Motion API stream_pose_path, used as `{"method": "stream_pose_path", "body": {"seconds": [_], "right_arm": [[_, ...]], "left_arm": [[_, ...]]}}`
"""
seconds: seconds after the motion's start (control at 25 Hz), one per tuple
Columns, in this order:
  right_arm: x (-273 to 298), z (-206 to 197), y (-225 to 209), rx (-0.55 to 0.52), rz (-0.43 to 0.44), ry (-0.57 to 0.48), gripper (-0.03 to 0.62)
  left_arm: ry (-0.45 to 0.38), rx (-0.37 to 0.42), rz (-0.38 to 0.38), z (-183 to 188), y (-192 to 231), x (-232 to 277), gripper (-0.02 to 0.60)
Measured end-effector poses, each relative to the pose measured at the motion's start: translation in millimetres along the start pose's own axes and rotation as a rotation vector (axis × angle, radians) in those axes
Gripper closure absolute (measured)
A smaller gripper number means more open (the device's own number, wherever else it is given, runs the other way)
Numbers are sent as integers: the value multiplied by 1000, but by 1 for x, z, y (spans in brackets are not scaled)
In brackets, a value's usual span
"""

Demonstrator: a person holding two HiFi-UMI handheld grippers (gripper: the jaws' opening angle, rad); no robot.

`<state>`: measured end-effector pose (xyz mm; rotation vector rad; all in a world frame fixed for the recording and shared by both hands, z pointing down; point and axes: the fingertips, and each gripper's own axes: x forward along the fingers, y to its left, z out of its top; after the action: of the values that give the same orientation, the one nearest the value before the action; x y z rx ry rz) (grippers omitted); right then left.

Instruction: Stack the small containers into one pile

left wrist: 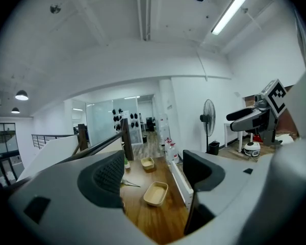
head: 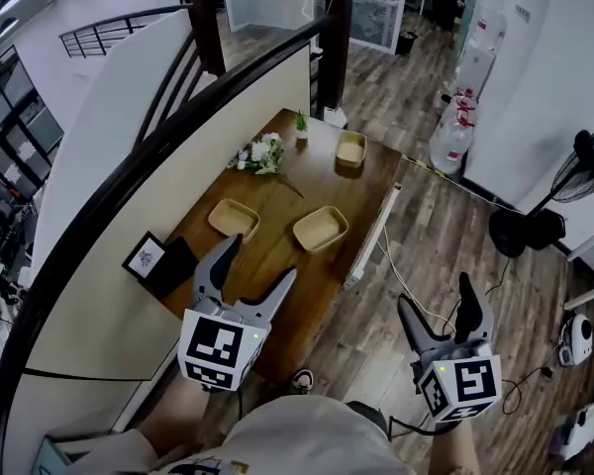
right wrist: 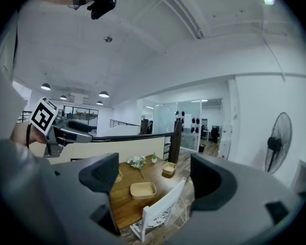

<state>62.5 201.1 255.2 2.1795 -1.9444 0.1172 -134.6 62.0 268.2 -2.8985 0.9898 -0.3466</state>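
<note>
My left tool [head: 260, 260] and right tool [head: 436, 295] are spread, empty; the nearest shallow tan container [head: 321, 228] sits ahead on the wooden tabletop [head: 277, 221], closer to my left.

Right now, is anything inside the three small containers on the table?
All three look empty: the middle container, the far container and the left container. A jaw tip of the left gripper covers the left one's near rim.

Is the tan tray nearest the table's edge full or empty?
Empty. The tray sits upright on the table, and the left gripper view looks into it and shows only its bare tan bottom.
</note>
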Motion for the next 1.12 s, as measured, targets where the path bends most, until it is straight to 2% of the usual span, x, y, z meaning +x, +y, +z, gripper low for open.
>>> {"method": "stream_pose_path", "body": {"seconds": [0.32, 0.56, 0.8, 1.0, 1.12], "right_arm": [[66, -2, -2, 16, 68, -7, 168], [118, -4, -26, 21, 143, -38, 168], [192, -21, -57, 34, 286, 7, 187], [251, -13, -76, -14, 425, 5, 195], [279, -3, -85, -20, 499, -10, 201]], "left_arm": [[79, -38, 97, -34, 45, 20, 230], [74, -43, 171, -33, 56, 41, 230], [130, -85, 350, -35, 65, 71, 230], [176, -135, 482, -39, 71, 95, 230], [203, -69, 581, -29, 72, 112, 230]]}}
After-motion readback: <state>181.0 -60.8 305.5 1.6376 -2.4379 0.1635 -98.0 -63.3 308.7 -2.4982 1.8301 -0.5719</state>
